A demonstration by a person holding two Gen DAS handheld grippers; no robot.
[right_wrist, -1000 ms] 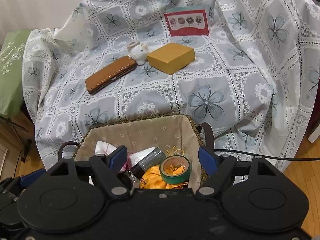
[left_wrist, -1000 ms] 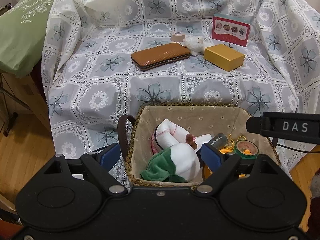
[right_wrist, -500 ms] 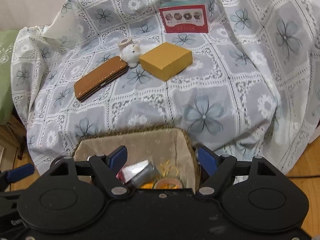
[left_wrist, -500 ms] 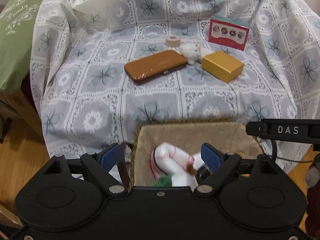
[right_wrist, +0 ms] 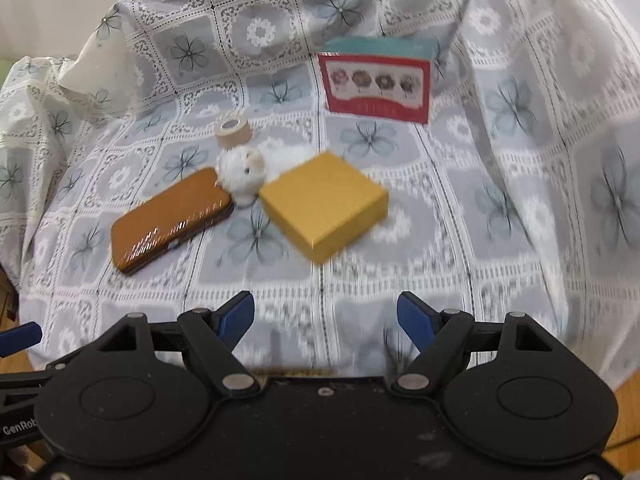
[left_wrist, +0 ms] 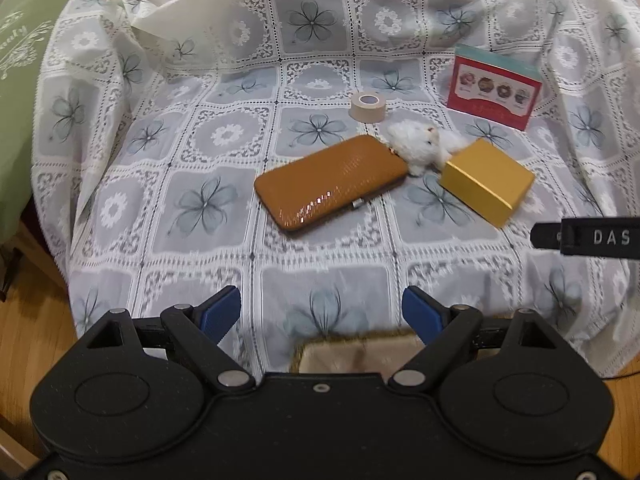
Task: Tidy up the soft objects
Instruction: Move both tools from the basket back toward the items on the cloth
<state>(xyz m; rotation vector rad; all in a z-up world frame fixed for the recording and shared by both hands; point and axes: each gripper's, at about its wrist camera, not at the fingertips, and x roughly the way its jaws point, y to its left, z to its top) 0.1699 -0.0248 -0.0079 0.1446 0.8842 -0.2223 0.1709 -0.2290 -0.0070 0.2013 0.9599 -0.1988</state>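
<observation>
A small white plush toy [left_wrist: 420,146] lies on the flower-patterned cloth between a brown wallet [left_wrist: 332,184] and a yellow box [left_wrist: 486,182]. It also shows in the right wrist view [right_wrist: 244,174]. My left gripper [left_wrist: 322,312] is open and empty, well short of the toy. My right gripper [right_wrist: 326,316] is open and empty too. Only the far rim of the lined wicker basket [left_wrist: 356,350] shows below the left fingers; its contents are hidden.
A beige tape roll [left_wrist: 367,106] and a red-and-teal carton [left_wrist: 494,88] stand behind the toy. A green cushion [left_wrist: 16,120] is at the left. Wooden floor [left_wrist: 28,312] lies beside the draped cloth. The right gripper's edge [left_wrist: 588,236] enters the left wrist view.
Both grippers rose and moved forward from over the basket toward the cloth-covered seat. The basket and its contents dropped almost out of view. Both stayed open.
</observation>
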